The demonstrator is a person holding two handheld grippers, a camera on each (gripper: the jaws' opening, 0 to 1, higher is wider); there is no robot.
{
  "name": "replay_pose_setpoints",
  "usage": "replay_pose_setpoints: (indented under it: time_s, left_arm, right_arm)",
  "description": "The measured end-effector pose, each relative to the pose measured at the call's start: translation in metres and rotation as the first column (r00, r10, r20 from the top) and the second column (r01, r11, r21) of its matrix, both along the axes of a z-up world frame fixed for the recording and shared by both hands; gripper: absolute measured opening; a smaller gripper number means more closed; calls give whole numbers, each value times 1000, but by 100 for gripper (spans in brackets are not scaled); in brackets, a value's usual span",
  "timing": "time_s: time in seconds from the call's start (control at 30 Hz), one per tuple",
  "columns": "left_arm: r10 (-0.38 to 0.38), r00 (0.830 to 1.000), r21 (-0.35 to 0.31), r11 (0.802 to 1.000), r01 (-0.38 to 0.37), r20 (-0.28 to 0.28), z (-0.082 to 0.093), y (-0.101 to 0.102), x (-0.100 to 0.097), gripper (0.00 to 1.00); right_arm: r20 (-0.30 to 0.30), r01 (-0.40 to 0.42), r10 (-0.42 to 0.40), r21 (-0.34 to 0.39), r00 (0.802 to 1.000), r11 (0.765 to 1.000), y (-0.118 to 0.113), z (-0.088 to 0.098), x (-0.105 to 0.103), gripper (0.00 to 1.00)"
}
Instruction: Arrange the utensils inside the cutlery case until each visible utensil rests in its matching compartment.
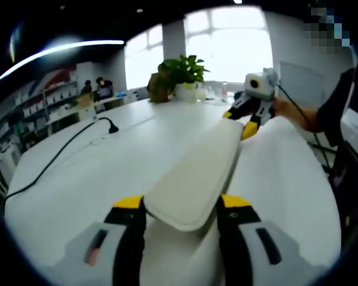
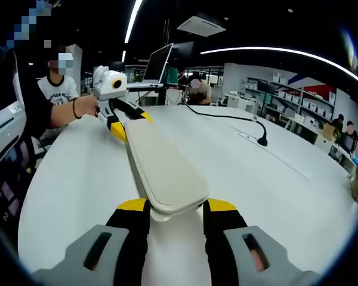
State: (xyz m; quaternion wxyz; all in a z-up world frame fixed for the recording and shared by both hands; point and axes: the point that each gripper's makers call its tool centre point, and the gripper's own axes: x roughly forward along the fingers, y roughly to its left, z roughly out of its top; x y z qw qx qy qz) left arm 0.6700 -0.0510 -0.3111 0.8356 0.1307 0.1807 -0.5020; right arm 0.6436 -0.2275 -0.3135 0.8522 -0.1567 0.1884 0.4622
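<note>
A long cream cutlery case (image 1: 197, 173) with rounded ends and a smooth, shut top stretches over the white table (image 1: 95, 179). In the left gripper view, my left gripper (image 1: 182, 205) is shut on the case's near end, its yellow-tipped jaws pressing both sides. At the case's far end, my right gripper (image 1: 246, 122) clamps it, held by a person's hand. In the right gripper view the same case (image 2: 161, 164) runs away from my right gripper (image 2: 176, 207), which is shut on the near end, and my left gripper (image 2: 124, 122) grips the far end.
A black cable with a plug (image 1: 59, 152) snakes across the table's left side, and the cable (image 2: 232, 118) lies at the far right in the right gripper view. A potted plant (image 1: 182, 74) stands at the far edge. A monitor (image 2: 158, 62) and seated people are beyond the table.
</note>
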Motion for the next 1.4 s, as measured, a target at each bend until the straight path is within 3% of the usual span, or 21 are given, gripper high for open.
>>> replay_pose_setpoints:
  time_s: [0.43,1.07,1.3,1.4]
  left_arm:
    - [20,1000,20,1000,-20,-23,-12,-1,3,50]
    - [6,999,35,999,-4,-48,-16,2,3,50]
    - [19,998,37,999,-17,-60,-17,2,4,52]
    - [23,998,38,999,-21,-63,-17,2,2,61]
  right_arm:
    - [-48,-19,19,-2,999,1000,-1,-18,8,36]
    - [-81,-22,22,3,997,1000,3,-22,8,37]
    - [-105,-26,27,6,994,1000,4,-22,5,43]
    - [-106,-21,21,0,994,1000,3,-21,5,49]
